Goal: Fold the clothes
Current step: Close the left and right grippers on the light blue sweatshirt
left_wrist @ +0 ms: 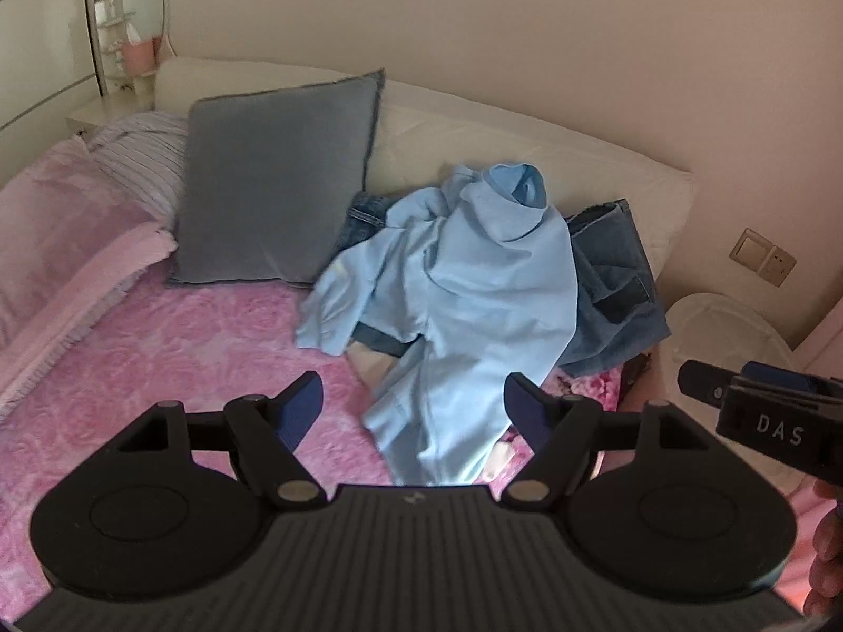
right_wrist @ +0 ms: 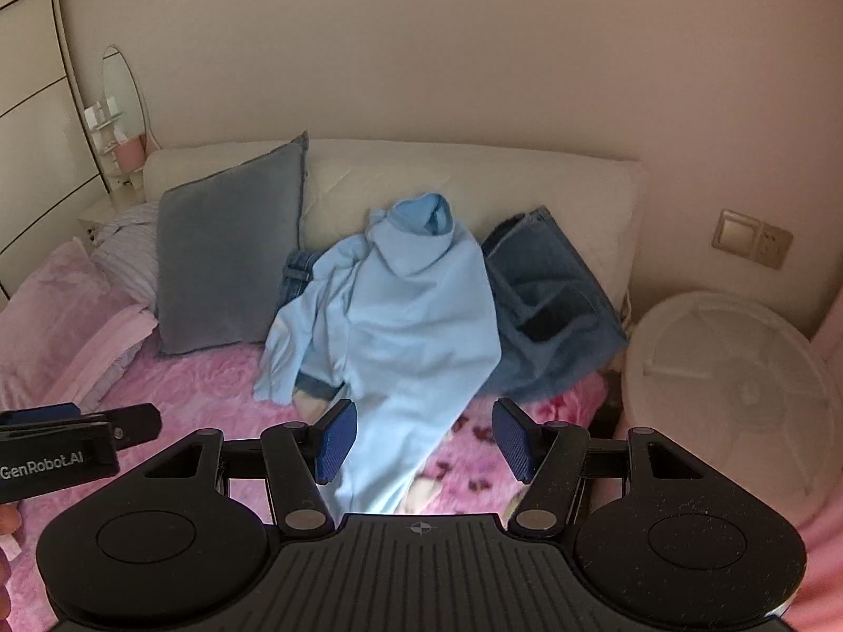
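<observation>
Hoodie (left_wrist: 474, 284), light blue, crumpled over jeans (left_wrist: 611, 284) on bed (left_wrist: 184, 358): soft, light, floppy; probably best pinched at hem corners. Left tongs (left_wrist: 413, 408) and right tongs (right_wrist: 424, 440) both wide open, empty.

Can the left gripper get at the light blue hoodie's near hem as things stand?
Probably yes. The left gripper is open and empty, and the light blue hoodie trails toward it across the pink blanket with nothing between. The right gripper sits off to the side, clear.

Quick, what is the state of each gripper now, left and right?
Left gripper: open, holding nothing, above the light blue garment.
Right gripper: open, holding nothing.
</observation>
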{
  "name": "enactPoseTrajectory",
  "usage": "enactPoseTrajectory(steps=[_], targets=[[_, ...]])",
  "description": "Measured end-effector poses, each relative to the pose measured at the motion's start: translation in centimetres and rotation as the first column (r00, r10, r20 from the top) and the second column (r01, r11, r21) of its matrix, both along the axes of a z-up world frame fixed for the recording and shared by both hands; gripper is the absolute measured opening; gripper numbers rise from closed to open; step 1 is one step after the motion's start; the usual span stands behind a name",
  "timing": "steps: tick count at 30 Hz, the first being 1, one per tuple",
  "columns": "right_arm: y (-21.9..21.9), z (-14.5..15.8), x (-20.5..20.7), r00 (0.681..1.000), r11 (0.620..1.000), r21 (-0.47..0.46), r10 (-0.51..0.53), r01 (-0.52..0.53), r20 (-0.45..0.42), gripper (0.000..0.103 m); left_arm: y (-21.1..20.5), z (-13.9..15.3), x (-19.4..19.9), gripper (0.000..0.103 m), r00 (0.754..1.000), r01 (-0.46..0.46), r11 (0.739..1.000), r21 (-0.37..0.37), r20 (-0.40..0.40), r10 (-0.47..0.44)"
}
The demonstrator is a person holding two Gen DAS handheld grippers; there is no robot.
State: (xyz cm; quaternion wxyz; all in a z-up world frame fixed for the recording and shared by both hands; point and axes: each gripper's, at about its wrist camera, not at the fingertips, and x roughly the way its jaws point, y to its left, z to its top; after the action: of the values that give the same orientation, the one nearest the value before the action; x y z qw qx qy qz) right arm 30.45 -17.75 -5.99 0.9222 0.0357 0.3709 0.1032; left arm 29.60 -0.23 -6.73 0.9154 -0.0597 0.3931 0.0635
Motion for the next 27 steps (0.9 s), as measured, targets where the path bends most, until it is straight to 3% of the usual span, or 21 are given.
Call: enactPoseTrajectory(steps=[5, 10, 21, 27], targets=[[-1.1, -1.2, 4.0, 0.998, 0.998, 0.011, 0.060, -0.060, 0.031, 0.061, -0.7, -1.5, 4.6, 0.071, 1.000, 0.004, 1.000, -0.003, -0.022, -0.004], [-1.0, -3.1, 7.8, 0.992, 0.991, -0.042, 0.129, -0.129, -0.007, 0.061, -0.9, -3.5, 9.3, 0.071, 0.999, 0.036, 0.999, 0.002, -0.028, -0.036], [-2.6, -10.4, 18.1, 0.984, 0.995, -0.018, 0.089, -0.093, -0.152, 0.061, 0.4, -10.9, 19.5, 0.071, 0.991, 0.078, 0.997, -0.003, -0.105, -0.078], [-2.6, -14.4, 24.3, 0.978, 0.997, -0.025, 0.073, -0.079, -0.196, 0.060, 2.2, -15.8, 25.0, 0.070, 0.985, 0.088, 0.994, -0.059, -0.147, -0.096]])
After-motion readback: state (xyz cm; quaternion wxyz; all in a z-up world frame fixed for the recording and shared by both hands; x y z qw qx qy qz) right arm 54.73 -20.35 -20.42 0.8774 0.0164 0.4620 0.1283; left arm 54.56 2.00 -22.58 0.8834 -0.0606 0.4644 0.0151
